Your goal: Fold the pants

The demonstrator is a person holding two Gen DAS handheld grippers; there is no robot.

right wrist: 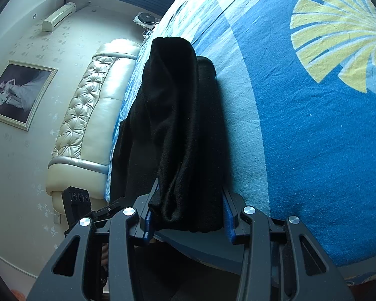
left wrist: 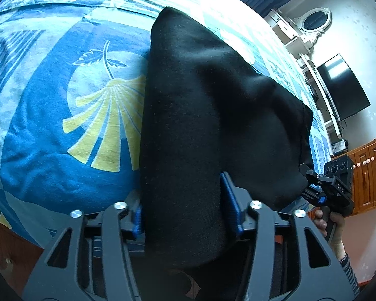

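My left gripper (left wrist: 188, 210) has its blue-padded jaws set around a thick fold of the black knit pants (left wrist: 200, 105). The cloth fills the space between them, but whether the pads still press on it or merely flank it I cannot tell. My right gripper (right wrist: 186, 215) is clenched on another bunched edge of the same black pants (right wrist: 180, 125), with the cloth packed tightly between its two blue pads.

The pants lie on the bed, over a blue bedspread printed with a yellow fan-shaped leaf (left wrist: 70, 115). In the left wrist view they spread away from my jaws as a broad dark slab that narrows toward a rounded far end, with the leaf print just beside their left edge. In the right wrist view the near part is gathered and lifted into a narrow rumpled column, a flatter layer lies against the bedspread (right wrist: 313, 150) along its right side, and more black cloth drapes off toward the left.

From the left wrist camera I see the right gripper (left wrist: 313, 183) at the pants' right-hand corner, touching the cloth, with a hand (left wrist: 331, 228) around its handle and a striped sleeve cuff below it. From the right wrist camera, part of the left gripper's black body shows low on the left.

A cream tufted leather headboard (right wrist: 87, 130) stands along the bed's edge. A dark flat screen (left wrist: 343, 87) hangs on the far wall, beside a brown wooden cabinet (left wrist: 368, 173).
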